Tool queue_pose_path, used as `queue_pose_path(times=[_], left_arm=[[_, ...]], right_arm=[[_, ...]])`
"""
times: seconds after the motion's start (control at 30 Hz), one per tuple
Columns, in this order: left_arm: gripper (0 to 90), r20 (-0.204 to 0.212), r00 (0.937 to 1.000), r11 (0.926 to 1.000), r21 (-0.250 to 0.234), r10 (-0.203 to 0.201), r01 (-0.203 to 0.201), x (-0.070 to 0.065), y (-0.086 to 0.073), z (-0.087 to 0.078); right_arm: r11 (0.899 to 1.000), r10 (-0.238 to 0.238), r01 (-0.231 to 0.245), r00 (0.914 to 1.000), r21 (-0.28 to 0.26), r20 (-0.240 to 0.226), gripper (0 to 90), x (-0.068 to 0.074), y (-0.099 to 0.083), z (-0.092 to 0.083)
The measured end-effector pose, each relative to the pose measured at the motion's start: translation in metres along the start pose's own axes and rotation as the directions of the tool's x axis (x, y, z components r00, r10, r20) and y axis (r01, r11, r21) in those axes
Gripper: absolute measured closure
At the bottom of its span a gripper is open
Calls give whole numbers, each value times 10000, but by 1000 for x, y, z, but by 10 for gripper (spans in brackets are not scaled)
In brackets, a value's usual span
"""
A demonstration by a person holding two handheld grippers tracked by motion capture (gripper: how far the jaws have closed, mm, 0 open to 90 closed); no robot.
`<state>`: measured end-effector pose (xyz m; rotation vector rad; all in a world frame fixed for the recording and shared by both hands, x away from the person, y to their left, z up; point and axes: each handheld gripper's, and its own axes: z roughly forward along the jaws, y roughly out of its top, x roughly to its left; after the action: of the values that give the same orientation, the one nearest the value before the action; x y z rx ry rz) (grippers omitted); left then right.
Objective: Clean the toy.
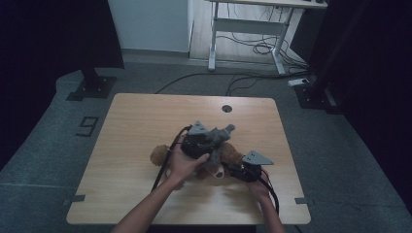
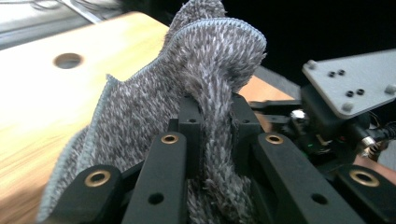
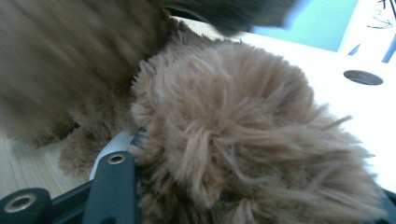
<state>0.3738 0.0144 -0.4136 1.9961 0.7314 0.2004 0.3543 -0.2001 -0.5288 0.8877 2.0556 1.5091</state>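
Observation:
A brown plush teddy bear (image 1: 228,158) lies on the wooden table (image 1: 136,121), near its middle. Above the bear, my left gripper (image 1: 206,143) is shut on a grey fuzzy cloth (image 1: 219,137). In the left gripper view the cloth (image 2: 187,84) stands up pinched between the two black jaws of my left gripper (image 2: 217,126). At the bear's right side my right gripper (image 1: 235,169) is shut on a tuft of it. In the right gripper view the brown fur (image 3: 233,130) bulges out over my right gripper (image 3: 252,186), hiding the right jaw.
A round cable hole (image 1: 227,108) sits near the table's far edge. Beyond the table a white desk frame (image 1: 248,29) stands over loose cables on the floor. A black stand base (image 1: 92,87) is at the far left.

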Motion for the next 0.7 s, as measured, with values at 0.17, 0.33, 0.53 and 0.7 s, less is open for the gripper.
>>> queue_pose_path(times=[0.17,0.33,0.53,0.7], left_arm=[[786,8,9999,9942,1063,161,-161,-10,-6,33],[788,-55,10000,9949,1008,-48,54,-5,-15,36],[791,-482,9988,9943,1070,82,-30,1,-20,26],[791,-766,9968,9964,796,-226,287,16,-33,8]], right_arm=[[10000,14,-14,10000,7,17,458,0,0,0],[10000,16,-16,10000,48,21,458,1,-1,0],[10000,66,-67,10000,53,33,456,1,-1,0],[9998,178,-178,9998,-15,59,455,0,-1,1]])
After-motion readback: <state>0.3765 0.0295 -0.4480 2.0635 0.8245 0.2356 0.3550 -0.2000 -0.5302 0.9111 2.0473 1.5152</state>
